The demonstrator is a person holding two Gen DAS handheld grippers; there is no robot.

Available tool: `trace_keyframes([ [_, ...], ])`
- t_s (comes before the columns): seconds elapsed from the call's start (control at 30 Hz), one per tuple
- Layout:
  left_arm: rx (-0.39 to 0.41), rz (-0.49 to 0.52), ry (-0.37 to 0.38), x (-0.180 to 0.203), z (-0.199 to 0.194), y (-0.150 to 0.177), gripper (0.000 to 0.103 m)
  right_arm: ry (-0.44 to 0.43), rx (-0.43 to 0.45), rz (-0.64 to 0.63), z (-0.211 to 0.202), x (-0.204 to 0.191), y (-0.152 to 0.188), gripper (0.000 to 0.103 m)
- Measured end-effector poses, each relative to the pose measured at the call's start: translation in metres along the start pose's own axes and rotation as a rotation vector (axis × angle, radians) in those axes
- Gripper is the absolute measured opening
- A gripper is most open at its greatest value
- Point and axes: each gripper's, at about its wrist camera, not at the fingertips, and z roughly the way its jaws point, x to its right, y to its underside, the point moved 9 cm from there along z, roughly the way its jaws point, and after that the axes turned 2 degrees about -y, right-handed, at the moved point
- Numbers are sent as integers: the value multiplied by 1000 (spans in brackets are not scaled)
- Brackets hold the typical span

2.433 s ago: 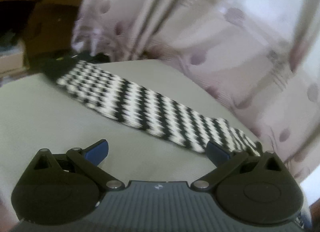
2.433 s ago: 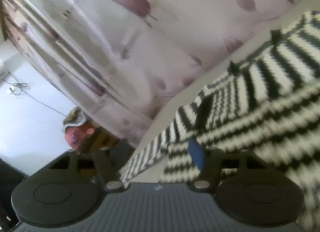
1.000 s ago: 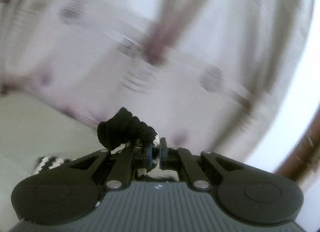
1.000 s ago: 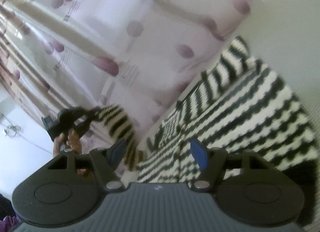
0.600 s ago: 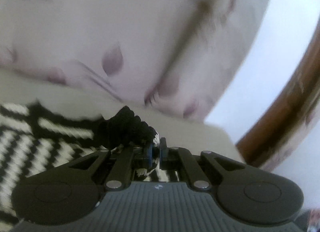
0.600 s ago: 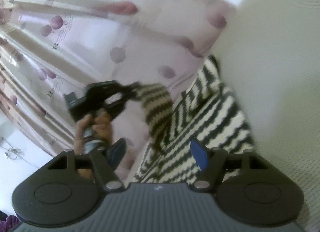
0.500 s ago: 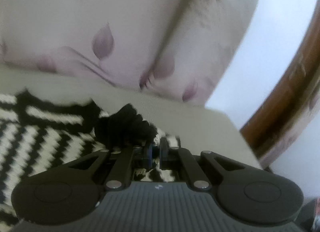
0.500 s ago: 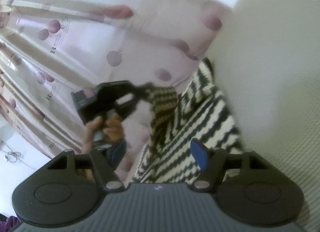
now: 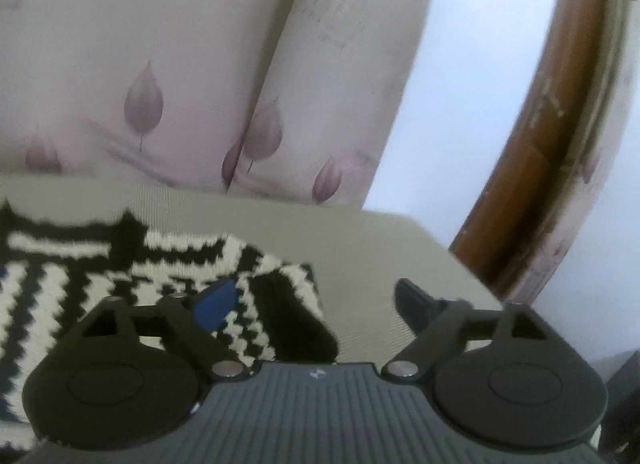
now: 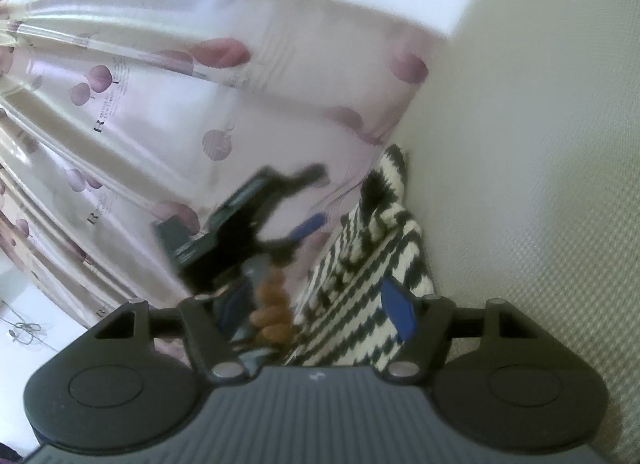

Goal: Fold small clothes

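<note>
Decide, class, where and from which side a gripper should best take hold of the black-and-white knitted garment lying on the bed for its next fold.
Probably the black-edged corner of the knitted garment, approached from the bare bed surface on its right. That corner lies flat and free, with the open left gripper already over it, so one of the fingers can slide under the edge.

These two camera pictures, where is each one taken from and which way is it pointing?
Left wrist view: sits on the left tongs, looking along their open fingers at the black-and-white zigzag knit on the beige surface, leaf-print curtain behind.
Right wrist view: sits on the right tongs, open, facing the same knit, the curtain, and the person's hand holding the left tongs.
Shared: the knit, the curtain, the beige surface.
</note>
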Motion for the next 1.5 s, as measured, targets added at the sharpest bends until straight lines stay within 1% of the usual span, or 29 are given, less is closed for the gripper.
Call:
trace_keyframes([
  [0.03,11,-4,-4,-1,-11,-4,91,6,-4,-18,1,-3,-3,72],
  [0.1,37,-9,-40,-12,-34,-11,97,28,-14,-71,6,-10,-11,72],
  [0.13,43,-3,-64,-20,-45,-13,103,47,-21,-110,11,-15,-17,72],
  [0.2,67,26,-153,-47,-75,-10,103,71,-42,-194,26,-26,-29,72],
  [0.23,82,56,-212,-66,-89,-6,103,91,-51,-251,37,-32,-37,72],
  [0.3,78,84,-312,-102,-108,1,103,145,-69,-357,62,-35,-50,71],
  [0.4,74,31,-427,-166,-131,14,101,226,-116,-458,110,-27,-65,70],
  [0.47,63,-55,-491,-206,-144,24,100,288,-139,-486,140,-16,-72,69],
  [0.53,56,-135,-527,-236,-153,35,99,326,-167,-501,167,-5,-72,60],
  [0.57,50,-156,-549,-247,-156,40,99,351,-180,-518,179,1,-72,59],
  [0.6,41,-157,-570,-254,-157,44,99,380,-202,-539,191,7,-70,52],
  [0.63,30,-152,-588,-260,-157,48,99,415,-229,-558,201,14,-67,38],
  [0.67,21,-161,-589,-263,-157,52,99,448,-260,-571,211,20,-63,30],
  [0.7,10,-187,-575,-266,-156,55,99,460,-277,-589,217,23,-59,23],
  [0.73,6,-206,-566,-268,-156,56,99,459,-275,-620,219,21,-55,20],
  [0.8,0,-234,-592,-274,-159,58,99,469,-251,-672,216,14,-54,14],
  [0.87,15,-267,-598,-280,-165,60,99,488,-220,-709,209,11,-58,12],
  [0.9,19,-272,-601,-281,-166,61,99,521,-215,-734,207,14,-59,8],
  [0.93,18,-273,-611,-282,-166,62,99,548,-218,-745,206,20,-60,8],
  [0.97,20,-272,-619,-282,-165,61,99,554,-224,-720,205,26,-62,8],
  [1.03,15,-262,-619,-281,-163,60,101,512,-247,-676,208,26,-65,8],
  [1.1,9,-256,-634,-280,-162,60,101,523,-255,-669,209,26,-65,10],
  [1.17,5,-253,-631,-279,-158,60,103,515,-237,-593,199,25,-68,12],
  [1.23,9,-259,-612,-279,-159,60,102,449,-169,-479,175,14,-71,12],
  [1.27,10,-258,-591,-276,-162,61,102,423,-145,-451,161,7,-68,12],
  [1.3,0,-249,-562,-272,-164,60,101,405,-145,-439,143,-1,-61,14],
  [1.37,-44,-221,-512,-256,-175,62,101,372,-178,-452,108,-16,-38,24],
  [1.43,-50,-181,-457,-236,-197,67,103,377,-205,-494,66,-28,-11,45],
  [1.5,-67,-140,-439,-219,-220,76,103,394,-228,-522,28,-35,13,51],
])
